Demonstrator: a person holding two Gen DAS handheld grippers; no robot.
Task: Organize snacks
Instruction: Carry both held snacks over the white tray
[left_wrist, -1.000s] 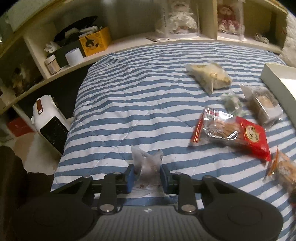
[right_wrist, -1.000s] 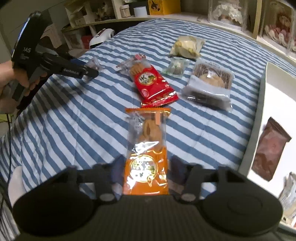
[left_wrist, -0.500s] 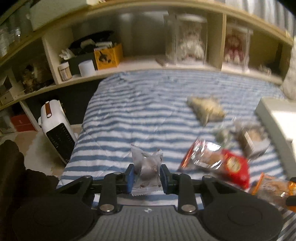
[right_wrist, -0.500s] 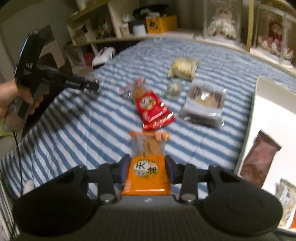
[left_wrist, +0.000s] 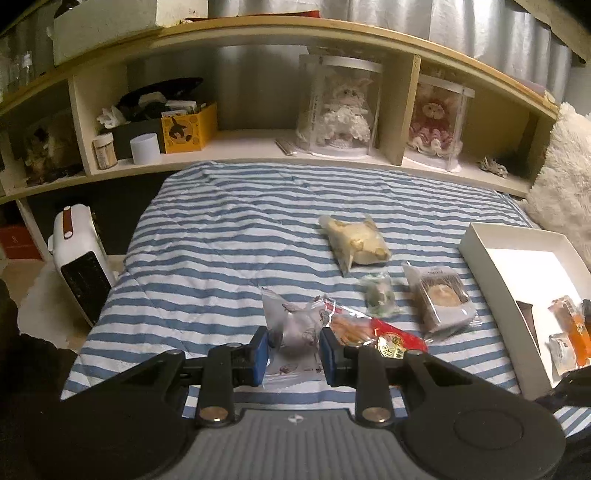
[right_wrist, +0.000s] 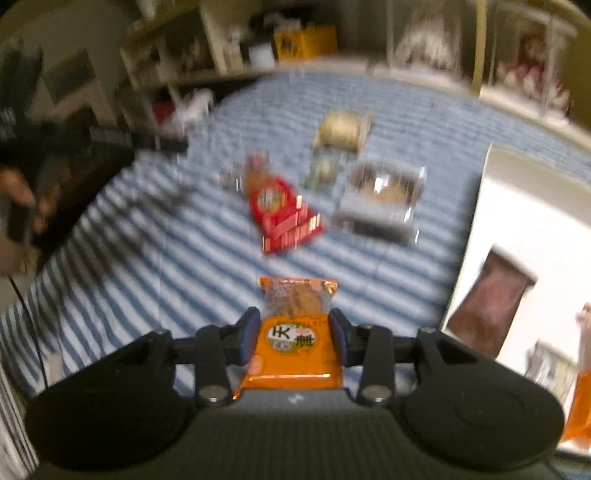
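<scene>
1. The left claw (left_wrist: 294, 349) is clamped on a small clear snack packet (left_wrist: 293, 332), its blue pads pressing both sides, and holds it above the near edge of the striped bed (left_wrist: 221, 236).
2. Past that packet, from left to right, loose snacks lie on the bed: a red-wrapped cracker pack (left_wrist: 373, 332), a pale pastry bag (left_wrist: 356, 243) farther back, a small green-tinted packet (left_wrist: 378, 295), and a clear tray pack with a brown cake (left_wrist: 441, 299).
3. The white box (left_wrist: 491, 258) sits at the right edge of the bed; a few wrapped snacks already lie inside it.
4. The right claw (right_wrist: 293, 341) is clamped on an orange snack pack (right_wrist: 295, 332). This view is blurred, but the box (right_wrist: 517, 206) shows to its right with a brown packet (right_wrist: 487, 299) in it.
5. Judgement: this looks like the carry step, both claws loaded and heading for the box.
6. Next, each claw needs to travel rightward over the box wall, find a free patch of floor beside the snacks already there, lower, and only then part its pads. The thin wrappers may slip or crumple, so steady pressure matters.
</scene>
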